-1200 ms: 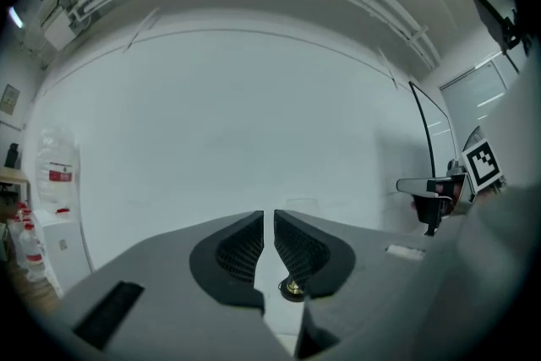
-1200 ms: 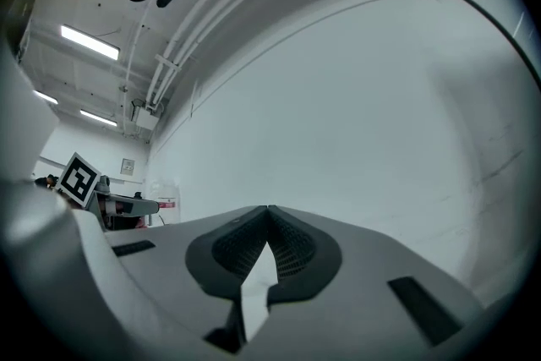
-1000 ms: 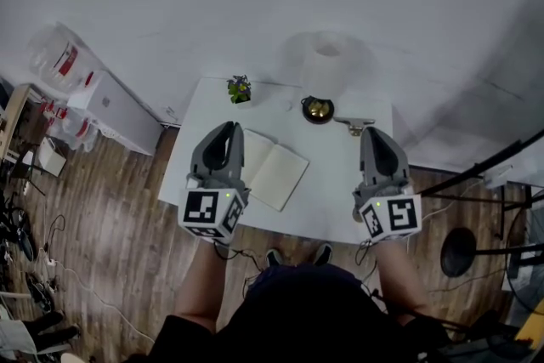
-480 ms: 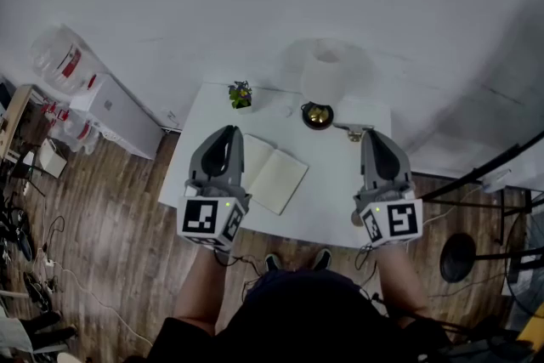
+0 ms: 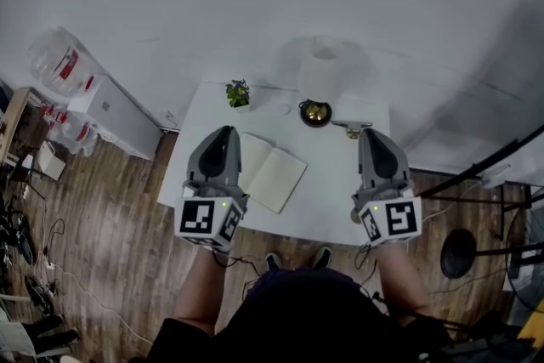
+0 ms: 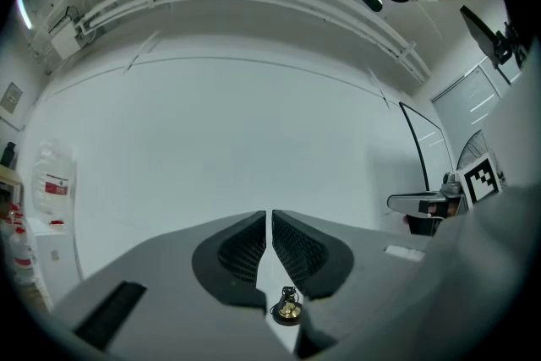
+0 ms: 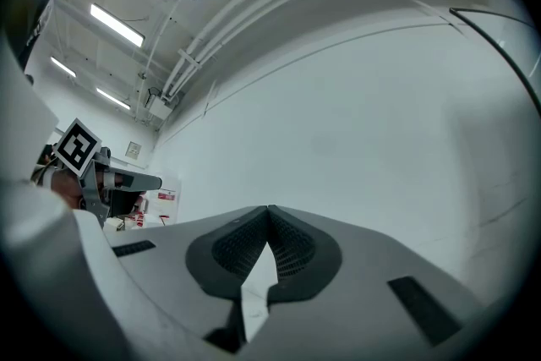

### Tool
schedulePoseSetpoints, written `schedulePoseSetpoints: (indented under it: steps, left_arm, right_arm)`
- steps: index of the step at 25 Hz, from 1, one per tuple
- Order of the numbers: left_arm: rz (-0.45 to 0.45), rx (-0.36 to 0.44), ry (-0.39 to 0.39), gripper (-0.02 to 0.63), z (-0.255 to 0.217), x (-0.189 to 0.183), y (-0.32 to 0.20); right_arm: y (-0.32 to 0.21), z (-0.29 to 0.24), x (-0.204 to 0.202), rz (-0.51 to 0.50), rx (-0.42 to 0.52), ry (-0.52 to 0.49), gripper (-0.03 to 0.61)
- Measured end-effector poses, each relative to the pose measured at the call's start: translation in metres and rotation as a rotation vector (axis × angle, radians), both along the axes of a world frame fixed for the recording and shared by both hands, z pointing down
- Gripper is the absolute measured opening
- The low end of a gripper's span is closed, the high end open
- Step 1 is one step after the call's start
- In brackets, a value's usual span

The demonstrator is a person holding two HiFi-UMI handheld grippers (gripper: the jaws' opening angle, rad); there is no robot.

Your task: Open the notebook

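Observation:
The notebook (image 5: 272, 173) lies open on the white table (image 5: 331, 200), pale pages up, its left part hidden behind my left gripper (image 5: 223, 132). That gripper hovers over the table's left side, jaws nearly together with only a thin slit and nothing between them (image 6: 270, 220). My right gripper (image 5: 371, 133) is held over the table's right side, clear of the notebook, jaws shut and empty (image 7: 269, 212). Both point toward the white wall. Each gripper view catches the other gripper off to one side.
At the table's back edge stand a small potted plant (image 5: 238, 92), a brass bell (image 5: 315, 112), a white paper roll (image 5: 325, 70) and a metal clip (image 5: 355, 127). Water jugs (image 5: 58, 59) and a white cabinet (image 5: 115, 110) stand left; a stand base (image 5: 459, 252) is at the right.

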State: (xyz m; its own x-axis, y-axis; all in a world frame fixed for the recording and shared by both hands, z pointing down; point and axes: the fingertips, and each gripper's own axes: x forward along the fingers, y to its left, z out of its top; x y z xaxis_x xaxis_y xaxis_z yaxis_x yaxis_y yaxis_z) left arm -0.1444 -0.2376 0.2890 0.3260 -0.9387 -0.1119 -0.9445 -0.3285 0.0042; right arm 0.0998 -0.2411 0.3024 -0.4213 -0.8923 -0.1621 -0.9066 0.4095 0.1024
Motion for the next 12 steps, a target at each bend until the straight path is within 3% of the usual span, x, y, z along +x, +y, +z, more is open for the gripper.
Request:
schedulePoseSetpoints:
  steps: [12]
  left_arm:
    - [0.006, -0.025, 0.015, 0.023, 0.0064, -0.0002, -0.0041]
  right_arm:
    - [-0.0034, 0.0035, -0.0003, -0.001, -0.008, -0.007, 0.005]
